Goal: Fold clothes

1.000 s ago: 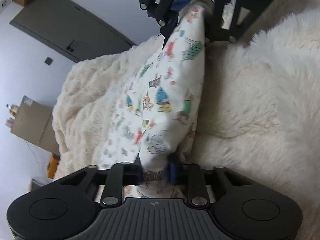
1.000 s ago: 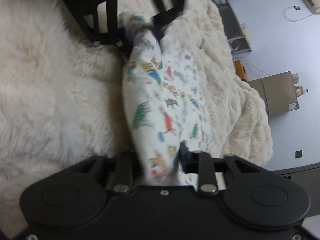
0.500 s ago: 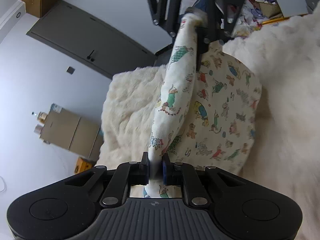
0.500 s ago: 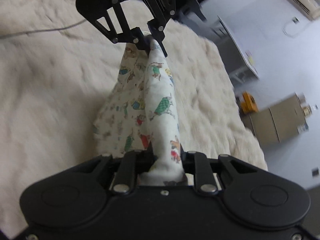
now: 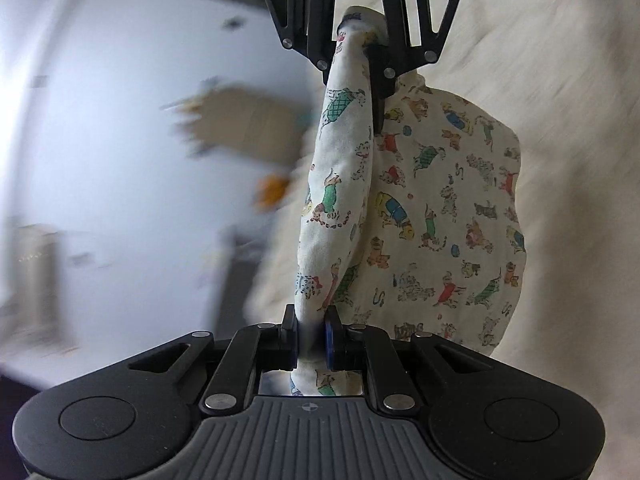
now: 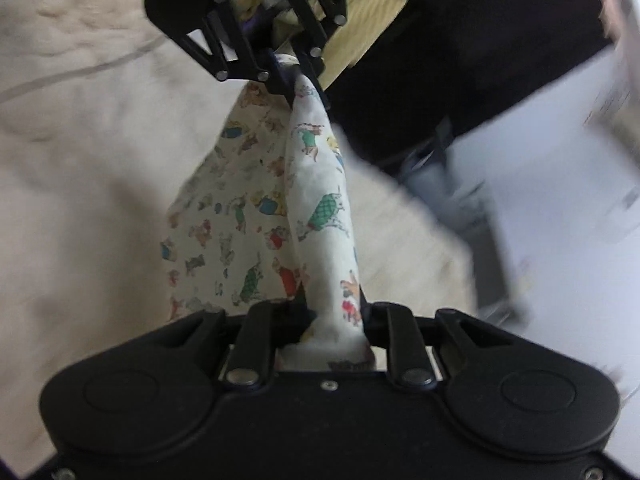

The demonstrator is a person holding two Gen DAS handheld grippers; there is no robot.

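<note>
A white garment with small coloured animal prints [image 5: 440, 208] hangs stretched between my two grippers above a cream fluffy blanket [image 5: 560, 80]. My left gripper [image 5: 312, 336] is shut on one end of its top edge. My right gripper [image 6: 332, 320] is shut on the other end. In the left wrist view the right gripper [image 5: 360, 36] faces me at the top. In the right wrist view the left gripper [image 6: 288, 72] faces me at the top, and the garment [image 6: 240, 216] drapes down to the left toward the blanket [image 6: 80, 140].
The blanket's edge runs close by on the left of the left wrist view, with pale floor [image 5: 120, 180], a cardboard box [image 5: 248, 124] and an orange object [image 5: 272, 192] beyond, all blurred. A dark area [image 6: 460, 60] lies past the blanket in the right wrist view.
Both grippers have lifted the garment off the blanket and swung it sideways. It now hangs taut between them, with the views blurred by the motion.
</note>
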